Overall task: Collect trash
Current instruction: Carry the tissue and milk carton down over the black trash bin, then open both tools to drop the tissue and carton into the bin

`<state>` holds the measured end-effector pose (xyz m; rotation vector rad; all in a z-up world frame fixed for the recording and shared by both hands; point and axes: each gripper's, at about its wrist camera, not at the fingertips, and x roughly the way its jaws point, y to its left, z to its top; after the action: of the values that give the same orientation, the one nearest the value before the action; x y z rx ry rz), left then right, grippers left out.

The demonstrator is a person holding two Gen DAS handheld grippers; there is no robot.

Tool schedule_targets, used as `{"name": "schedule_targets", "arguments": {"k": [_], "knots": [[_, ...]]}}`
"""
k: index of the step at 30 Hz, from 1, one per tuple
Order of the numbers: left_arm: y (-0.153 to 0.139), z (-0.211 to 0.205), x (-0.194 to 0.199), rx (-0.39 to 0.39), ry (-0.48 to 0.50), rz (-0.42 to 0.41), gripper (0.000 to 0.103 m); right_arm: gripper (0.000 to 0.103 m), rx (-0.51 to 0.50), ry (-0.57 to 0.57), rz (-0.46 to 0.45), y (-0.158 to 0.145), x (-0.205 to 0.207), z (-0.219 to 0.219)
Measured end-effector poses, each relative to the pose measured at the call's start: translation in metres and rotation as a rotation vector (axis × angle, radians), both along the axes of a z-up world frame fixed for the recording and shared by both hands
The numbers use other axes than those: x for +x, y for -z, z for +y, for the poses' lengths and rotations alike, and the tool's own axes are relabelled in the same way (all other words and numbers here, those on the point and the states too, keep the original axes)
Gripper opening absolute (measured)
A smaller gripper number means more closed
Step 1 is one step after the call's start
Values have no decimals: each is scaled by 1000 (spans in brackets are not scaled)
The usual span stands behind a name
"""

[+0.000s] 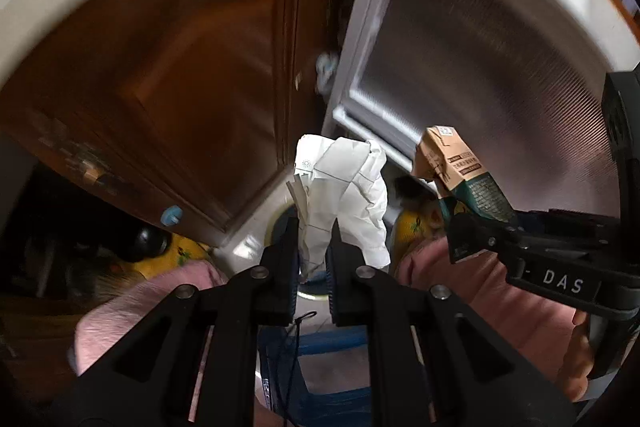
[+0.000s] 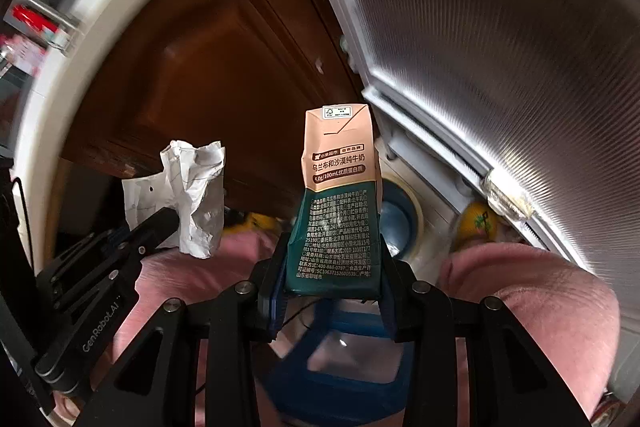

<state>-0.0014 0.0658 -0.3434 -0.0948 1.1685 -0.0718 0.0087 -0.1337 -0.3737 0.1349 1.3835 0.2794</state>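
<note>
White crumpled paper (image 1: 344,187); peach-and-dark-green milk carton (image 2: 340,203); brown wooden cabinet door (image 1: 180,75).

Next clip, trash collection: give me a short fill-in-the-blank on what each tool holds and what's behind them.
1. The left tool is shut on a crumpled piece of white ____.
2. The right tool grips a milk carton whose lower half is dark ____.
3. The cabinet door behind both items is made of brown ____.

Missing words: paper; green; wood

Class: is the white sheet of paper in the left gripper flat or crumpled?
Crumpled. The white sheet of paper shows creases and folds, bunched between the left gripper.
</note>
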Motion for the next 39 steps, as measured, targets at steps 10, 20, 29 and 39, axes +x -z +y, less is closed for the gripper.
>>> {"name": "schedule_targets", "arguments": {"k": [10, 20, 29, 39], "knots": [[99, -3, 27, -46, 6, 163, 9, 37, -17, -93, 111, 97, 6, 16], [137, 2, 46, -80, -33, 236, 9, 38, -37, -48, 204, 141, 29, 18], [147, -3, 54, -75, -18, 246, 34, 46, -6, 19, 222, 148, 46, 7], [146, 0, 54, -49, -35, 237, 55, 55, -7, 45, 206, 144, 46, 8]]}}
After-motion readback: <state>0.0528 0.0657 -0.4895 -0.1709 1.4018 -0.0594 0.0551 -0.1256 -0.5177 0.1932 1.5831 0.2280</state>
